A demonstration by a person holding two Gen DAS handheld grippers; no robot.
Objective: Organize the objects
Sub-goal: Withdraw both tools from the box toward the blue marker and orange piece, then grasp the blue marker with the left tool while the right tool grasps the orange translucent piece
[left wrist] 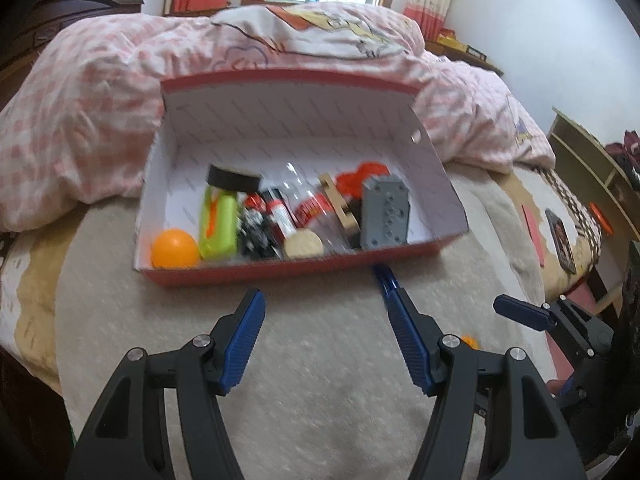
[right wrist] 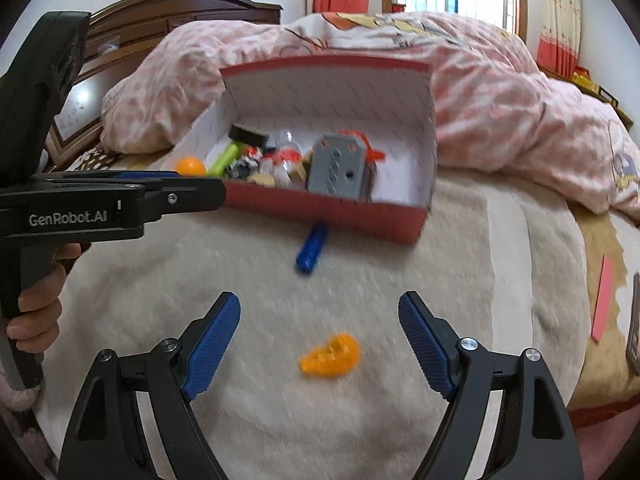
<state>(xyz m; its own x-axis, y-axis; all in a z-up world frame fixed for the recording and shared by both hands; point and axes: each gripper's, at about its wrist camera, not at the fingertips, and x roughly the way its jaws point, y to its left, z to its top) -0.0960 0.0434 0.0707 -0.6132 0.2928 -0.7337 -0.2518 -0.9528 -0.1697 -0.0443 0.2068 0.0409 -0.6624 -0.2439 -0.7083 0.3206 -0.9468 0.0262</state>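
Observation:
A red box [left wrist: 304,270] with a white inside lies open on the beige blanket. It holds an orange ball [left wrist: 175,254], a green bottle [left wrist: 218,226], a grey block [left wrist: 384,216] and several other small items. A blue stick [right wrist: 312,248] lies on the blanket just in front of the box. My left gripper [left wrist: 325,298] hovers open short of the box, its right finger beside the blue stick. My right gripper [right wrist: 320,300] is open above an orange plastic piece [right wrist: 330,356], which lies between and below its fingers, untouched.
A pink checked quilt [left wrist: 100,100] is heaped behind the box. A wooden headboard [right wrist: 180,12] stands at the back left. A hand [right wrist: 36,312] holds the left gripper's handle. Flat red and dark items [left wrist: 560,240] lie near the bed's right edge, beside a shelf [left wrist: 588,160].

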